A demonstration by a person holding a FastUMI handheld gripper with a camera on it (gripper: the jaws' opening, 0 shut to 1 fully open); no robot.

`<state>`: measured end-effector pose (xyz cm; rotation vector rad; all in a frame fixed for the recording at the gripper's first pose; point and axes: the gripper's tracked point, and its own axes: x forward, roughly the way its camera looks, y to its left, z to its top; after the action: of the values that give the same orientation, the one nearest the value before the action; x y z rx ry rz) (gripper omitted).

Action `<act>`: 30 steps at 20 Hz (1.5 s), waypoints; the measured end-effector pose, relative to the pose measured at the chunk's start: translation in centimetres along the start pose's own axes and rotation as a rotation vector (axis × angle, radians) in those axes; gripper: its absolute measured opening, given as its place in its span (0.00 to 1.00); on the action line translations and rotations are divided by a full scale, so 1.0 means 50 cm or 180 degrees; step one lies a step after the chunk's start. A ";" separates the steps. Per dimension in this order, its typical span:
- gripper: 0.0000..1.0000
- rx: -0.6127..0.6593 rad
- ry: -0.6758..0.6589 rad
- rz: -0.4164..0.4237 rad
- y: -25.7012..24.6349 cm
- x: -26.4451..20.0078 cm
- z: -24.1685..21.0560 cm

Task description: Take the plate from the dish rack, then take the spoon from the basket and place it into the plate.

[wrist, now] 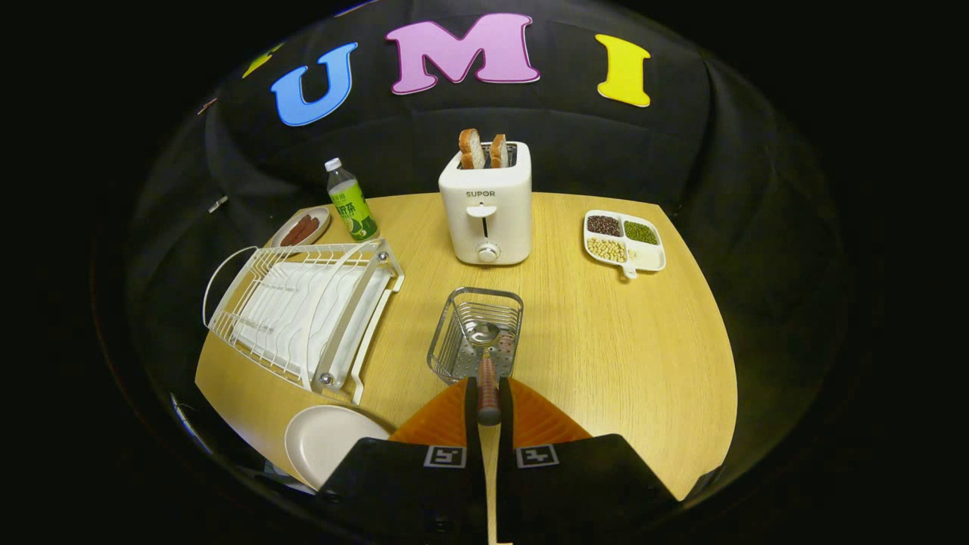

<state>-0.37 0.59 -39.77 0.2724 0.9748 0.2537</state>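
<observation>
The spoon (487, 363) has a brown wooden handle and a metal bowl that lies inside the wire basket (447, 341) just ahead of my fingers. My gripper (488, 405) is shut on the spoon's handle, with both fingers pressing on its near end. The pale plate (325, 443) lies flat on the table to the left of my fingers, by the table's front edge. The white dish rack (303, 310) stands to the left of the basket and holds no plate.
A white toaster (486, 212) with two bread slices stands beyond the basket. A green bottle (350, 200) and a small dish of sausages (301, 227) sit behind the rack. A divided tray of beans (624, 241) lies at the far right on the wooden table (628, 356).
</observation>
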 end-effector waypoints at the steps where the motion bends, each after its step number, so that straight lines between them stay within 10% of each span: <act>1: 0.09 0.0056 -0.0040 0.0008 0.001 -0.020 0.004; 15: 0.09 0.0057 -0.0506 0.0496 0.191 -0.355 -0.040; 30: 0.09 -0.0383 0.0275 0.0850 0.337 -0.183 -0.329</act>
<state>-20.59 15.18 -35.72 0.2830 1.0039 0.5702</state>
